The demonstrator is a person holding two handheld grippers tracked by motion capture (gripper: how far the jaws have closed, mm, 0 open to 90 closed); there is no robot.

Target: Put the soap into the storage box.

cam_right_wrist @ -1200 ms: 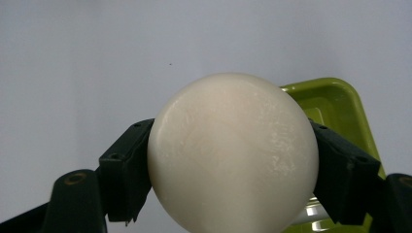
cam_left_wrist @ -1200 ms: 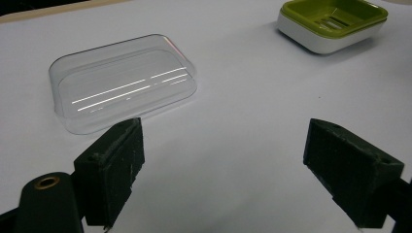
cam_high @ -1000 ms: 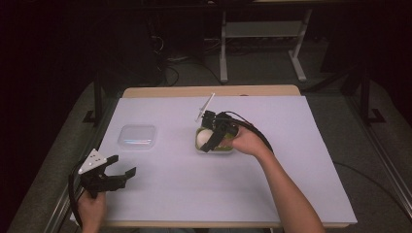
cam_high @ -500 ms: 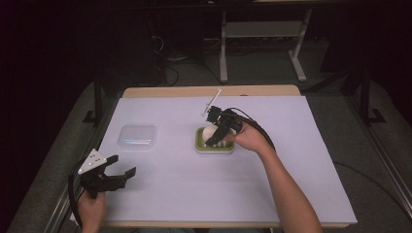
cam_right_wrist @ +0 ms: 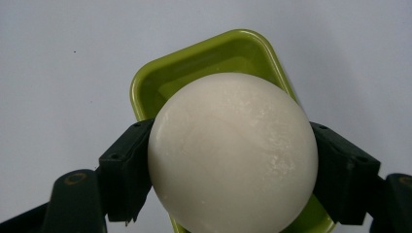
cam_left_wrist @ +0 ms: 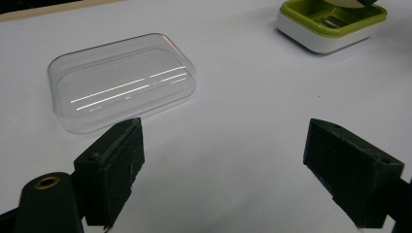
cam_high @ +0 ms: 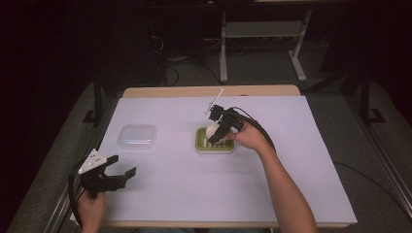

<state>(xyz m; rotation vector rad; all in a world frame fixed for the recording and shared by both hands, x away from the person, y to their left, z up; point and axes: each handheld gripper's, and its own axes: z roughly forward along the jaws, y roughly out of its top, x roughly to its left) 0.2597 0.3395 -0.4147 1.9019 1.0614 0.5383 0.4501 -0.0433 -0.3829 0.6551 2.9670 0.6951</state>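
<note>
We see the desk [cam_high: 291,160] under a pale sheet that leaves a strip of wood bare along its far edge. On the sheet, a little toward the far edge from the middle, sits a green tray [cam_high: 214,144] with a white base; in the left claw view it [cam_left_wrist: 330,26] stands at the upper right. Well to its left, toward the desk's left edge, a clear plastic lid [cam_high: 137,136] lies flat, seen again in the left claw view [cam_left_wrist: 124,80] just beyond the left jaw. Our right claw [cam_high: 217,132] hangs over the tray, its jaws clamped on either side of a white ball [cam_high: 212,130]; in the right claw view the ball [cam_right_wrist: 233,150] sits between the black jaws with the tray [cam_right_wrist: 194,63] directly below it, and we cannot tell whether ball and tray touch. Our left claw [cam_high: 119,174] hovers near the desk's near left corner, jaws spread wide apart with nothing between them.
</note>
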